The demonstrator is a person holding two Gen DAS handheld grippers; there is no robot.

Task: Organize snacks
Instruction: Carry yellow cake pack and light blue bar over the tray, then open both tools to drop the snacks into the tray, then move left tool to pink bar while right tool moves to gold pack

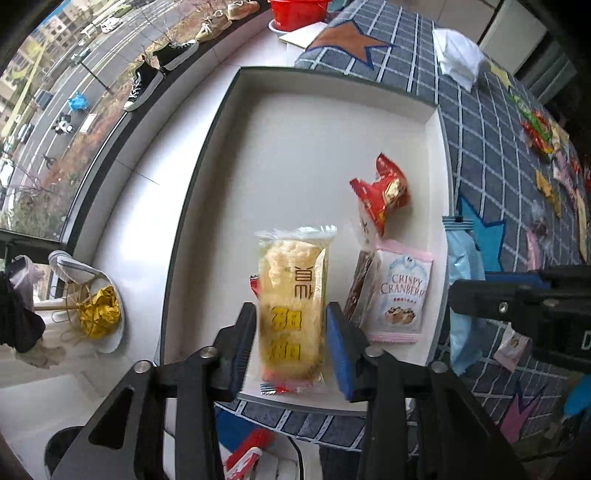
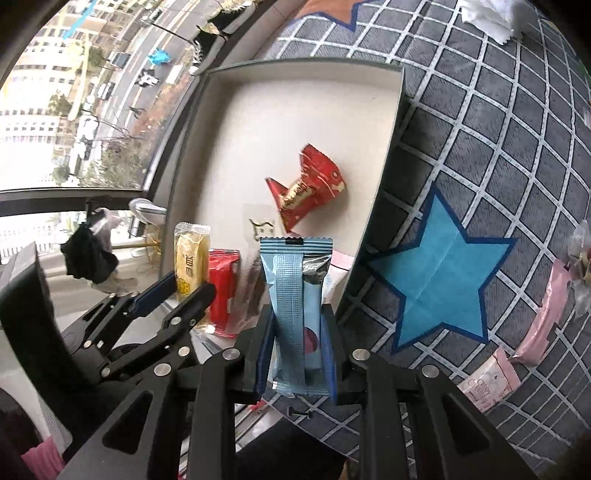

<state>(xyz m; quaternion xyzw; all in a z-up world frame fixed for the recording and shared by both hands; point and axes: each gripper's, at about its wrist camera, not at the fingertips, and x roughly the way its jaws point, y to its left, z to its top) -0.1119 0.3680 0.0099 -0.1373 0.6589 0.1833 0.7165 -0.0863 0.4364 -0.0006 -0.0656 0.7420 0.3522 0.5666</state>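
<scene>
A white open box lies on a checked mat and holds snacks. My left gripper is over its near end, jaws around a yellow rice-cracker packet with small gaps at the pads; it looks open. Beside it lie a pink Crispy Cranberry packet, a brown bar and a red packet. My right gripper is shut on a light blue packet, held upright at the box's right wall. The left gripper and the yellow packet show in the right wrist view.
The grey checked mat has blue star patches and loose pink packets. More snacks lie scattered at the far right. A window ledge with shoes runs along the left. A red bucket stands beyond the box.
</scene>
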